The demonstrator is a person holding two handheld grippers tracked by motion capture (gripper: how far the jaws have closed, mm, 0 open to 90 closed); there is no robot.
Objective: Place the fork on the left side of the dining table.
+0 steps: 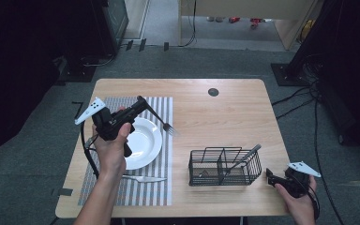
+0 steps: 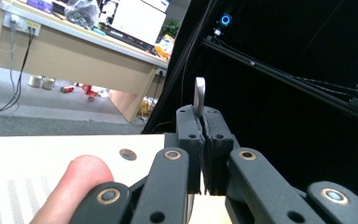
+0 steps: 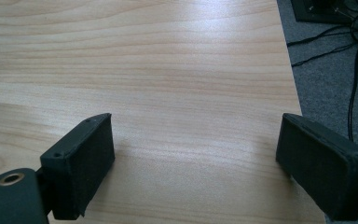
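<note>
The left gripper pinches a fork by its handle, held over the plate at its two o'clock edge. The right gripper is spread wide over bare table. No readable writing anywhere.

Grey carpet floor around pale wood surface. Black curtains at 9 and 3 o'clock. Cables trailing at 3 o'clock. Light wooden desk beyond, at 12 o'clock.
</note>
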